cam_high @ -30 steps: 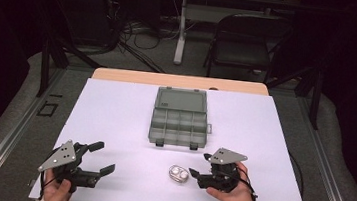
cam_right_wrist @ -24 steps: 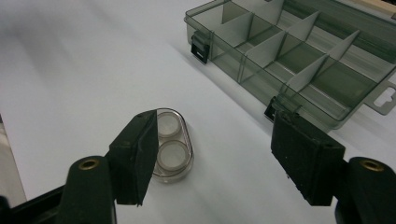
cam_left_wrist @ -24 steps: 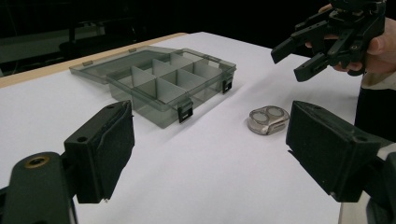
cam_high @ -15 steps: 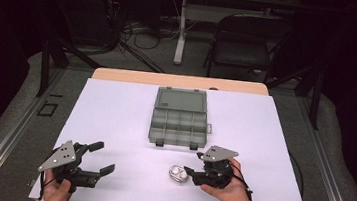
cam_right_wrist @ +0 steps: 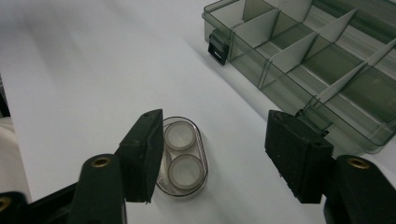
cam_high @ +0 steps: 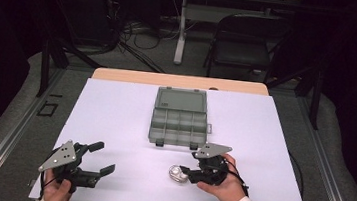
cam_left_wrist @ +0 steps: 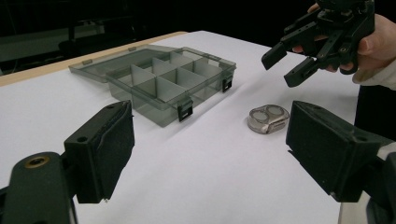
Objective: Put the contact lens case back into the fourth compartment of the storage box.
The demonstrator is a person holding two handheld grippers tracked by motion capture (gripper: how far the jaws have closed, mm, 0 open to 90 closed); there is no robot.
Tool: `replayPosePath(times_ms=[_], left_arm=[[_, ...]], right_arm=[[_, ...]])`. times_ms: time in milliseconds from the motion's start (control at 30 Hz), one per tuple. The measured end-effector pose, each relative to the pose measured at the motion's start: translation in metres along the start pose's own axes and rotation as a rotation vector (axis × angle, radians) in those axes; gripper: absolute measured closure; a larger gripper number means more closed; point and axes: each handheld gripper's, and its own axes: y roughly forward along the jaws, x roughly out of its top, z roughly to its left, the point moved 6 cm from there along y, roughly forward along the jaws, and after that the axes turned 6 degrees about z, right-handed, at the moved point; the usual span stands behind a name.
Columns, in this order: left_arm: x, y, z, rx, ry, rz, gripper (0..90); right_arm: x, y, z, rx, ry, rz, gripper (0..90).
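A small oval case point(cam_high: 177, 174) with two round wells lies on the white table point(cam_high: 114, 119), near the front. My right gripper point(cam_high: 190, 166) is just to its right, open and pointing left at it. In the right gripper view the case point(cam_right_wrist: 184, 158) lies low between the jaws of the right gripper point(cam_right_wrist: 219, 156), close to the left jaw, which covers its edge. An open grey compartment box point(cam_high: 179, 118) lies behind it, lid folded back. My left gripper point(cam_high: 102, 158) is open over the front left of the table, holding nothing.
The box point(cam_left_wrist: 168, 81) has several empty compartments and two black latches on its front wall. The left gripper view takes in the case point(cam_left_wrist: 267, 118) and the right gripper point(cam_left_wrist: 292, 60) above it. A chair point(cam_high: 245, 42) and cables sit beyond the far edge.
My right gripper has moved left and down toward the oval case, which now lies between its jaws. The left gripper has stayed put.
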Motion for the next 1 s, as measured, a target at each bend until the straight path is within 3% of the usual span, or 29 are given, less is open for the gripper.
replayPosePath(times_ms=[1000], left_arm=[[-0.001,0.001,0.000,-0.004,0.002,0.007,16.1]], right_arm=[[-0.001,0.028,0.010,0.072,-0.073,0.176,35.0]])
